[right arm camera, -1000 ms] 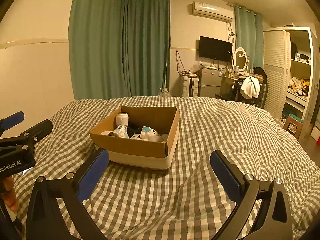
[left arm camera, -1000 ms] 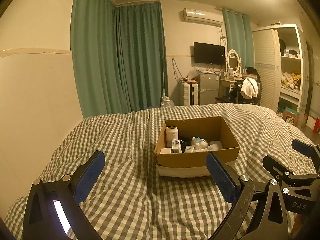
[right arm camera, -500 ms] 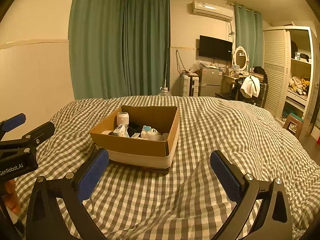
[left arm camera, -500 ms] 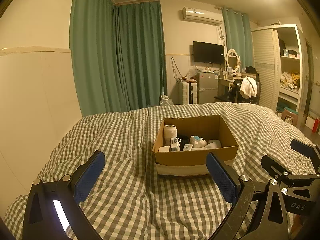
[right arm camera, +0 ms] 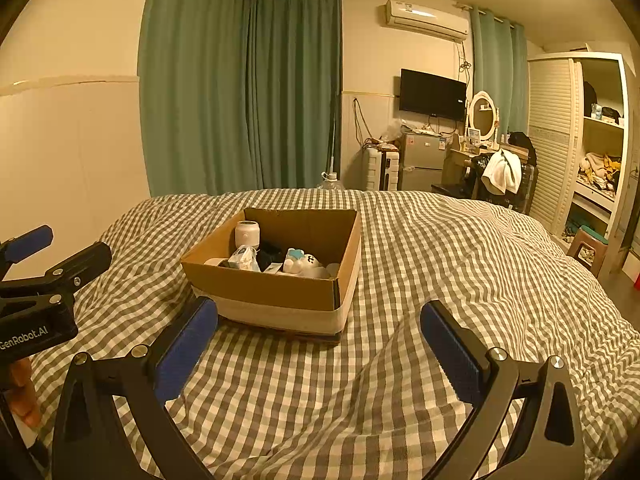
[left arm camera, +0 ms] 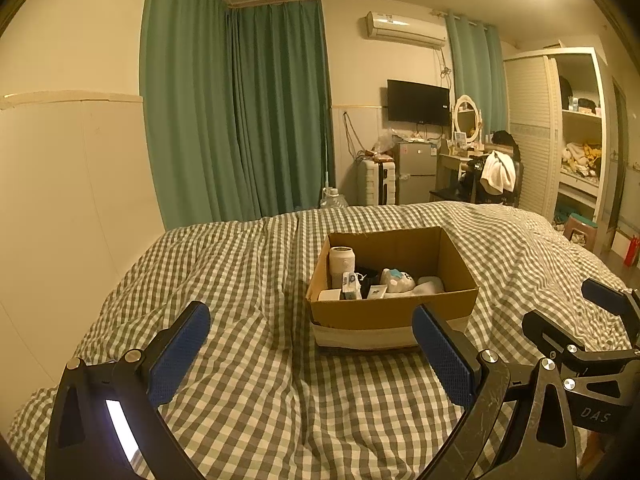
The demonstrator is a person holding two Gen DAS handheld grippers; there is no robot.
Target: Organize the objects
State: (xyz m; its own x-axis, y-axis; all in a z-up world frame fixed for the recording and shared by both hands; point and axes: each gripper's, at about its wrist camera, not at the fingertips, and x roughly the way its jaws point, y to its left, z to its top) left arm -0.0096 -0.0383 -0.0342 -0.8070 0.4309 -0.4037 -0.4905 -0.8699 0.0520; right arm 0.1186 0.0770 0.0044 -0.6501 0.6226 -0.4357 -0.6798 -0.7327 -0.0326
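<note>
An open cardboard box [left arm camera: 394, 312] [right arm camera: 276, 290] sits on the checked bed cover. Inside it are a white cylindrical container [left arm camera: 341, 266] [right arm camera: 247, 234], small white packets [left arm camera: 351, 286], a white soft toy with blue marks [left arm camera: 396, 280] [right arm camera: 298, 262] and something black. My left gripper [left arm camera: 310, 354] is open and empty, held above the bed short of the box. My right gripper [right arm camera: 320, 350] is open and empty, also short of the box. Each gripper shows at the edge of the other's view [left arm camera: 592, 332] [right arm camera: 44, 276].
The green-and-white checked bed cover [left arm camera: 248, 288] spreads around the box. A cream wall panel [left arm camera: 60, 200] runs along the left. Green curtains [left arm camera: 248, 112], a suitcase, small fridge, dressing table and open wardrobe [left arm camera: 576, 152] stand beyond the bed.
Both views have shifted only slightly; the box sits a little lower and more to the left in the left wrist view. Both grippers stay open and empty.
</note>
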